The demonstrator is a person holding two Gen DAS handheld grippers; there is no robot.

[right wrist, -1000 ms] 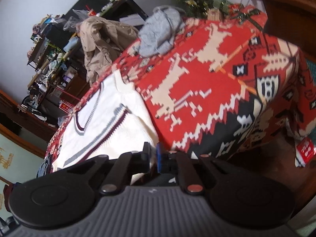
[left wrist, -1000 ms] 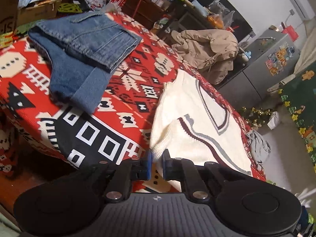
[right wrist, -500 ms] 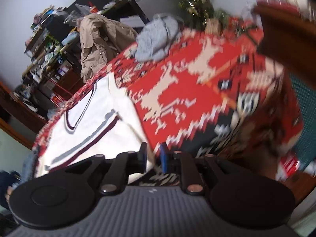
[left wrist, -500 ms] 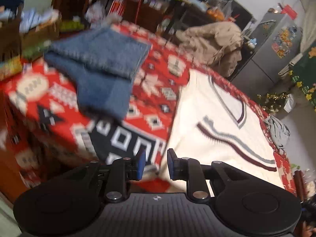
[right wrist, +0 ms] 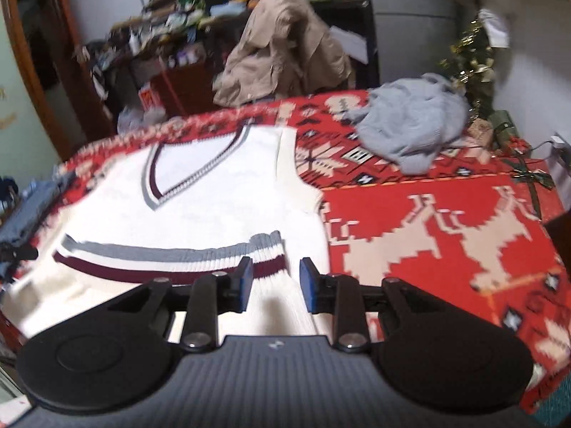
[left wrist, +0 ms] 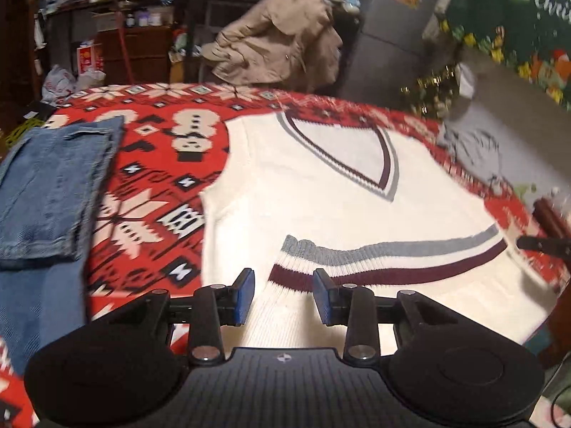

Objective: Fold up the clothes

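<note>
A cream knit vest [left wrist: 321,199] with a maroon and grey V-neck lies flat on the red patterned tablecloth [left wrist: 150,192], its striped hem folded up toward the chest. My left gripper [left wrist: 283,294] is open just above the folded hem's left end, holding nothing. In the right wrist view the same vest [right wrist: 200,196] fills the left half, and my right gripper [right wrist: 274,283] is open over the hem's right end, also holding nothing. Folded blue jeans [left wrist: 50,189] lie at the far left of the table.
A crumpled grey garment [right wrist: 410,125] sits at the back right of the table. A beige jacket [left wrist: 278,42] hangs on a chair behind it. The tablecloth [right wrist: 446,235] runs to the right. Cluttered shelves and a fridge stand beyond.
Both grippers opened, letting go of the vest's hem corners. Both swung to face the vest from the front edge. The hem now lies folded over the body.
</note>
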